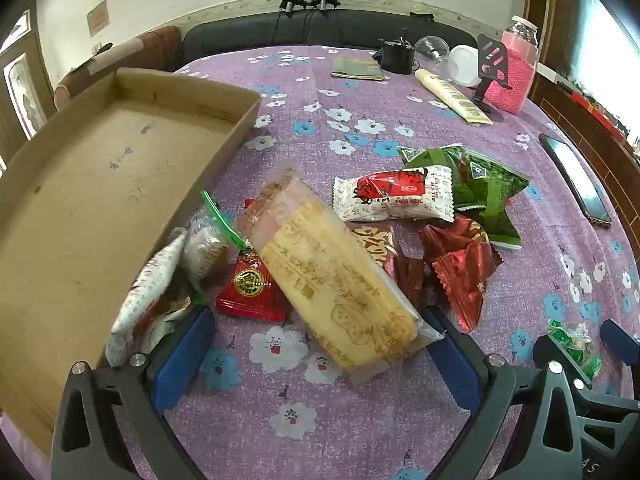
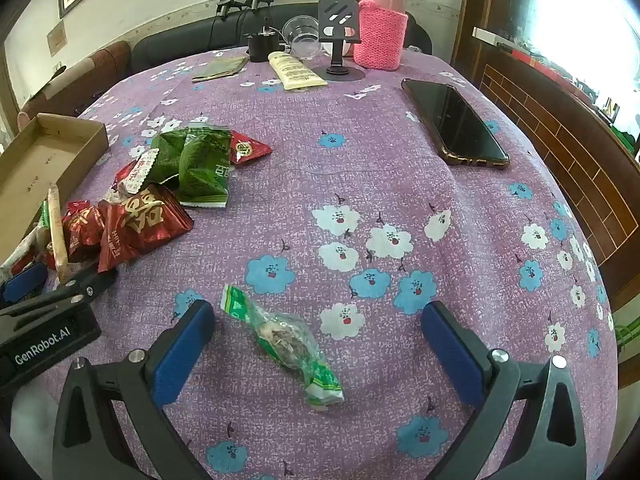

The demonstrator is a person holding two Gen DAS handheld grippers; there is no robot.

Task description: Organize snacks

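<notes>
A pile of snack packets lies on the purple flowered tablecloth (image 1: 320, 420). In the left wrist view a long yellow biscuit pack (image 1: 332, 276) lies between the wide-open fingers of my left gripper (image 1: 316, 356), not gripped. Beside it lie a red packet (image 1: 250, 288), a white-and-red packet (image 1: 394, 196), green packets (image 1: 480, 184) and dark red packets (image 1: 460, 264). An empty cardboard box (image 1: 100, 184) lies to the left. In the right wrist view my right gripper (image 2: 320, 356) is open around a small green-and-clear wrapped snack (image 2: 286, 340) on the cloth.
A black phone (image 2: 454, 124) lies at the right. At the far edge stand a pink knit-covered bottle (image 2: 382, 28), a phone stand (image 2: 338, 28), a cream tube (image 2: 294, 70), clear cups (image 2: 302, 36) and a folded paper (image 2: 220, 68). A sofa runs behind the table.
</notes>
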